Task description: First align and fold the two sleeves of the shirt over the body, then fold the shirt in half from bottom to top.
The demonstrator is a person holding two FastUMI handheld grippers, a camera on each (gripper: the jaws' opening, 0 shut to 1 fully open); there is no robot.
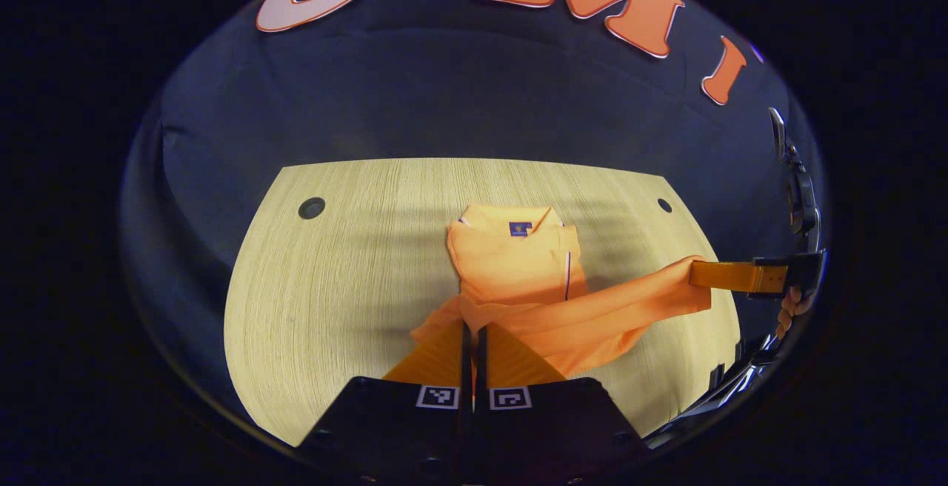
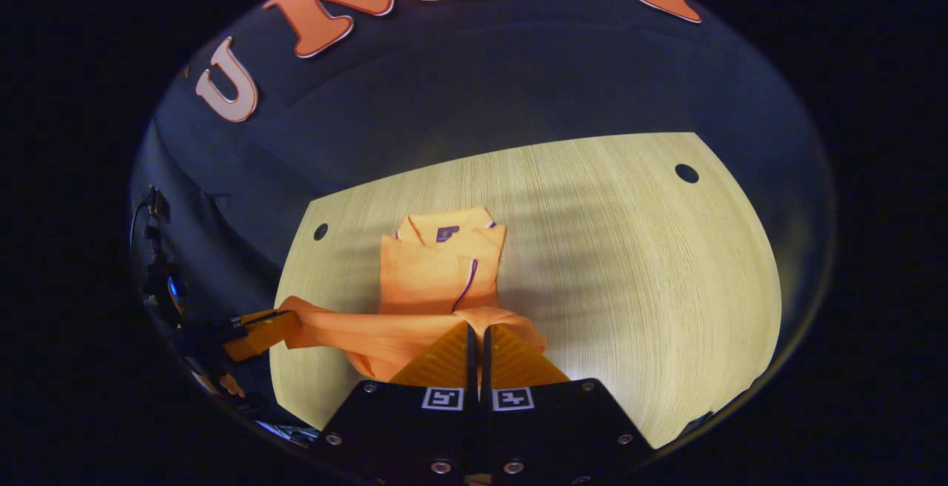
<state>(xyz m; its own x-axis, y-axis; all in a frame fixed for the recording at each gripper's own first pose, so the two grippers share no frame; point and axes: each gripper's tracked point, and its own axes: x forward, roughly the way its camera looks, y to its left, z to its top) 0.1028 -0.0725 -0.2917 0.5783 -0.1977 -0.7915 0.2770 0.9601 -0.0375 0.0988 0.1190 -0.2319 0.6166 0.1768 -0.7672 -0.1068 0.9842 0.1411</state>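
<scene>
Shirt (image 1: 518,264) hem is up off the tabletop (image 1: 348,249), pinched at its two bottom corners. The left gripper (image 1: 474,330) has its jaws nearly closed on one bunched corner, and the right gripper (image 2: 478,334) grips the other corner the same way, with the cloth stretched in a band between them. The sleeves look already folded over the body, so I take this as the start of the bottom-to-top fold.

The main risk, as I judge it, is uneven travel. If one corner leads the other, the hem will land crooked across the chest. The band between the grippers is taut and twisted, so pulling them farther apart could drag the body toward the near edge or tug a sleeve open again. Each pinch holds a thick wad, and a thin layer could slip out partway through the lift.

Farther off, the shirt body lies flat near the middle of the tabletop, with its collar (image 1: 511,219) pointing toward the far edge. Bare wood lies on both sides and beyond the collar. A small round hole (image 1: 312,208) sits near each far corner, well away from the cloth. There is plenty of room to carry the hem forward.
</scene>
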